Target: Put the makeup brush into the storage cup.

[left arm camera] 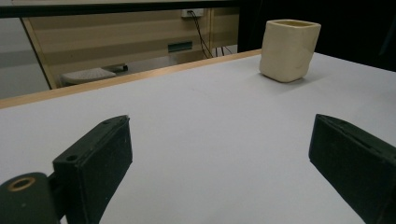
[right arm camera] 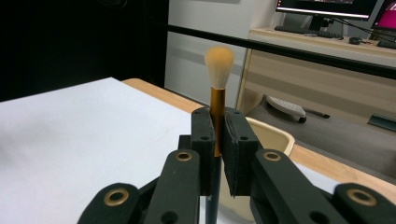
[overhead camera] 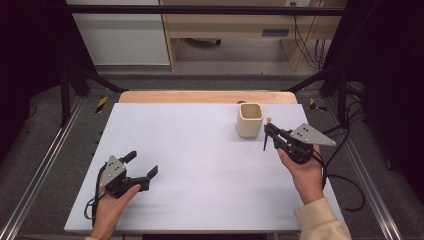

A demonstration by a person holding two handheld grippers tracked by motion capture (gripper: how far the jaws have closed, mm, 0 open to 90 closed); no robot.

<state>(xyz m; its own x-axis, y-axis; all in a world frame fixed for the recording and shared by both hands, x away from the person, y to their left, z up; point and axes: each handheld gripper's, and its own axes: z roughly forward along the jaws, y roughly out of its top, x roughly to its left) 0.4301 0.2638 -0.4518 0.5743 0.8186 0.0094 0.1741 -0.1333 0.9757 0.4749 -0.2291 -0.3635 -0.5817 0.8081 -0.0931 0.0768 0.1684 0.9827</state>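
A cream square cup stands upright near the far right of the white table top; it also appears at the top right in the left gripper view. My right gripper hovers just right of the cup, shut on a makeup brush. The brush stands upright between the jaws, pale bristles up, gold ferrule at the pads, dark handle hanging below. The cup's rim lies just behind the jaws. My left gripper rests low at the near left, open, nothing between its fingers.
A wooden strip borders the table's far edge. Dark frame legs and cables run along the right side. Beyond the table stand a cabinet and a desk with monitors.
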